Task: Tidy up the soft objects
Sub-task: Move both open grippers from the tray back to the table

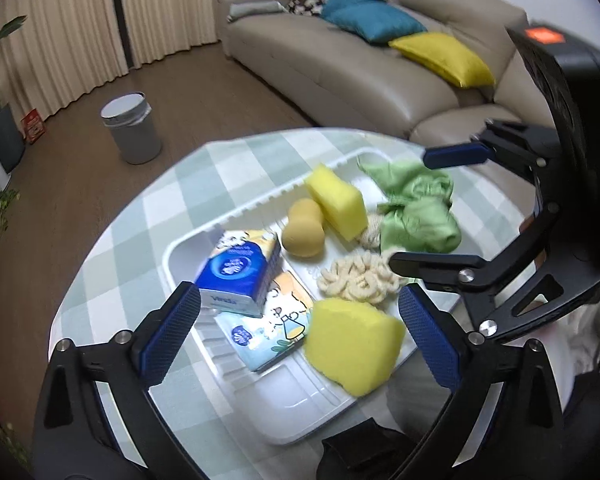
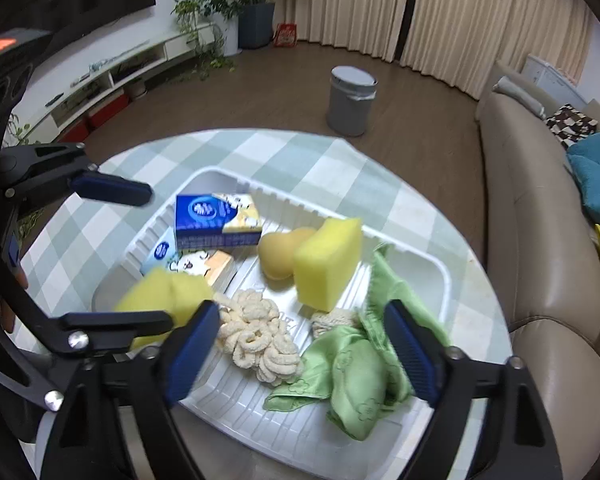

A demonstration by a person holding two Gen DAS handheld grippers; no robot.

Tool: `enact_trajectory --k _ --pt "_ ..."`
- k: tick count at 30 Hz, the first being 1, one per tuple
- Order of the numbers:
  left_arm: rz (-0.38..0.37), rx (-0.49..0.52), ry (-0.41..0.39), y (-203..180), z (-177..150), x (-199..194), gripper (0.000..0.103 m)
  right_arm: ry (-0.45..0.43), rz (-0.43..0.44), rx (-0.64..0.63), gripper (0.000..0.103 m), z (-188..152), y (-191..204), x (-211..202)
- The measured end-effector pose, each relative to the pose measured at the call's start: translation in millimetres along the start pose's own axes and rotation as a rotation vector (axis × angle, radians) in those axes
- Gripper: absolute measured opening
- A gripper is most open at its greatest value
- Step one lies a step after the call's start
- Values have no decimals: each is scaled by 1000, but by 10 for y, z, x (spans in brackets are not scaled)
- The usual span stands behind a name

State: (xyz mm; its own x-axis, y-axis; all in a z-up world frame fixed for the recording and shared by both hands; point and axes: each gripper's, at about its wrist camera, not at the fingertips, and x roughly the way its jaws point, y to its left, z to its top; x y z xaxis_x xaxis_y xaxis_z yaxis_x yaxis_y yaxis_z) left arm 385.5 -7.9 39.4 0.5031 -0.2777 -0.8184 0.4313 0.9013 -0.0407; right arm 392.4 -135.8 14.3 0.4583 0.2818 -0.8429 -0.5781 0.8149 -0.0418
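Observation:
A white tray (image 1: 260,205) on the checked table holds the soft things. My left gripper (image 1: 296,312) is open over its near end. One yellow sponge (image 1: 352,344) lies loose between the fingers, close to the right one, beside two tissue packs (image 1: 240,276). My right gripper (image 2: 302,320) is open above a cream looped cloth (image 2: 256,336) and a crumpled green cloth (image 2: 352,372), with neither pad pressing on anything. A second yellow sponge (image 2: 328,260) leans on a tan gourd-shaped sponge (image 2: 278,252) further in.
The round table (image 1: 140,220) wears a green and white checked cloth. A grey bin (image 2: 350,100) stands on the wooden floor beyond it. A beige sofa (image 1: 340,64) with cushions runs along the right. Plants and a low shelf line the far wall.

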Motion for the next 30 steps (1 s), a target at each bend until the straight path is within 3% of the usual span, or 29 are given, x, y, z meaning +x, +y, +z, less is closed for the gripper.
enact_trajectory --k 8,15,23,30 --pt "11 -83 -151 88 -94 -608 101 -69 -42 28 98 -31 -70 -404" --pt "-12 -127 -320 -123 -628 -1364 103 -197 -41 114 103 -327 -125 -1052" --pt "-53 -192 -382 -430 -1473 -1731 103 -298 -7 199 103 -1076 118 -1654" --pt "-118 -236 -336 -840 -2274 -1583 103 -323 -5 291 103 -1888 421 -1844"
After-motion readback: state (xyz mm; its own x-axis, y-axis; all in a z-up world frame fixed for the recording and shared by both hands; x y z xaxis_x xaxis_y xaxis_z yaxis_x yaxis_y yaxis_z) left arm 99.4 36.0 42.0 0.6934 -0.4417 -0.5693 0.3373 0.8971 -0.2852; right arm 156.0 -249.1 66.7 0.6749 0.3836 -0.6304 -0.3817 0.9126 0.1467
